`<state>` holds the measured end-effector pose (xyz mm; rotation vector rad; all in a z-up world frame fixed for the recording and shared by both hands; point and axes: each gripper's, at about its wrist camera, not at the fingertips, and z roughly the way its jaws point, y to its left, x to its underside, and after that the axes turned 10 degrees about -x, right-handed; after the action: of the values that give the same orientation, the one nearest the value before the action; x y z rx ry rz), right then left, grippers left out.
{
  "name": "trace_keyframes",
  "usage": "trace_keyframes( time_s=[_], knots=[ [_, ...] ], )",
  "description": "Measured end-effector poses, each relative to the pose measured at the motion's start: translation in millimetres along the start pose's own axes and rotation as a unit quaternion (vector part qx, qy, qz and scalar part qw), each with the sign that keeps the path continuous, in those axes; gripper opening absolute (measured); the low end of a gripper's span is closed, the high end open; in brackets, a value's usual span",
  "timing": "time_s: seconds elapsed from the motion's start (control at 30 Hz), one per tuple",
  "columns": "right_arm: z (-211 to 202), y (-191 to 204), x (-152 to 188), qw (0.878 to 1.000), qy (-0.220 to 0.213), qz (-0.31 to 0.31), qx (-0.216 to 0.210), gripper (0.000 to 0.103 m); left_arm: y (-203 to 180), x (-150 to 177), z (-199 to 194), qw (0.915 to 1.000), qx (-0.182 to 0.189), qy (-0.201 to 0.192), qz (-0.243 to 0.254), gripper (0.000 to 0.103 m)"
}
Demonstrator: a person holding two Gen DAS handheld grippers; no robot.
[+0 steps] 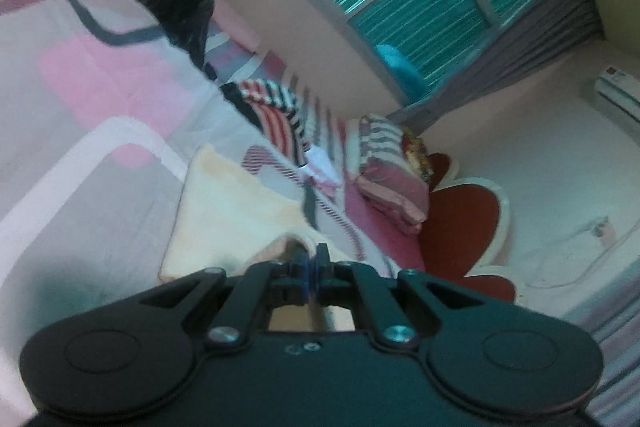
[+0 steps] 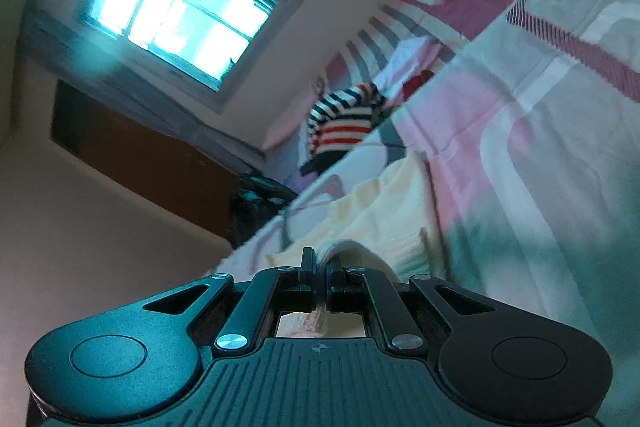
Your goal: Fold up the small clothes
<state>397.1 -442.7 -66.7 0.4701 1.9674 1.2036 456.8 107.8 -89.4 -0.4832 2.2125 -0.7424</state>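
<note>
A pale cream knitted garment (image 1: 232,203) lies on the pink-and-white patterned bedsheet (image 1: 92,99). My left gripper (image 1: 311,259) is shut on one edge of it, the cloth bunched at the fingertips. In the right wrist view the same cream garment (image 2: 384,211) spreads away from my right gripper (image 2: 322,263), which is shut on a lifted fold of its edge. A red, white and black striped garment (image 1: 276,119) lies farther up the bed, also seen as the striped garment (image 2: 344,123) in the right wrist view.
A dark bag or cloth (image 1: 180,7) sits on the bed near the wall. Folded pink striped bedding (image 1: 392,167) and a red-and-white headboard (image 1: 464,223) are at the bed's head. A window (image 2: 176,11) with teal blinds and a wall air conditioner (image 1: 616,95) are behind.
</note>
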Motion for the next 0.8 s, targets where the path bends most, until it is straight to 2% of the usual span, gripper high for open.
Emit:
trace_keyframes(
  time_s=[0.2, 0.3, 0.4, 0.47, 0.53, 0.57, 0.6, 0.67, 0.7, 0.8],
  knots=[
    [41.6, -36.2, -9.5, 1.0, 0.027, 0.008, 0.014, 0.003, 21.5, -6.3, 48.4, 0.9992, -0.019, 0.036, -0.001, 0.001],
    [56.3, -53.2, -13.9, 0.999, 0.039, 0.019, 0.027, 0.003, 30.7, -11.3, 62.0, 0.9985, -0.011, 0.047, -0.024, 0.002],
    [68.2, -62.0, -22.6, 0.999, 0.037, 0.023, 0.022, 0.004, 27.0, -19.9, 75.1, 0.9988, 0.001, 0.048, -0.015, 0.003],
    [76.5, -64.4, -29.4, 0.999, 0.029, 0.025, 0.017, 0.004, 20.2, -25.6, 85.0, 0.999, 0.013, 0.043, -0.007, 0.021],
    [83.5, -66.5, -34.8, 0.999, 0.014, 0.024, 0.025, 0.004, 17.0, -28.6, 89.8, 0.9989, 0.032, 0.033, -0.014, 0.055],
    [85.4, -67.0, -36.6, 0.999, 0.007, 0.022, 0.027, 0.01, 15.6, -29.7, 90.9, 0.9987, 0.039, 0.026, -0.018, 0.061],
    [86.1, -67.5, -38.2, 0.999, -0.003, 0.018, 0.032, 0.037, 13.5, -30.7, 90.9, 0.999, 0.039, 0.018, -0.015, 0.065],
    [80.7, -63.3, -39.4, 0.999, -0.027, -0.004, 0.046, 0.076, 10.9, -31.7, 85.1, 0.9994, 0.036, 0.001, 0.0, 0.066],
    [73.9, -60.2, -39.8, 0.998, -0.044, -0.023, 0.044, 0.076, 10.0, -32.5, 81.9, 0.9995, 0.03, -0.002, 0.011, 0.065],
    [64.8, -50.6, -41.3, 0.998, -0.025, -0.057, 0.027, 0.075, 9.1, -31.2, 74.8, 0.9969, -0.012, 0.0, 0.078, 0.059]
  ],
)
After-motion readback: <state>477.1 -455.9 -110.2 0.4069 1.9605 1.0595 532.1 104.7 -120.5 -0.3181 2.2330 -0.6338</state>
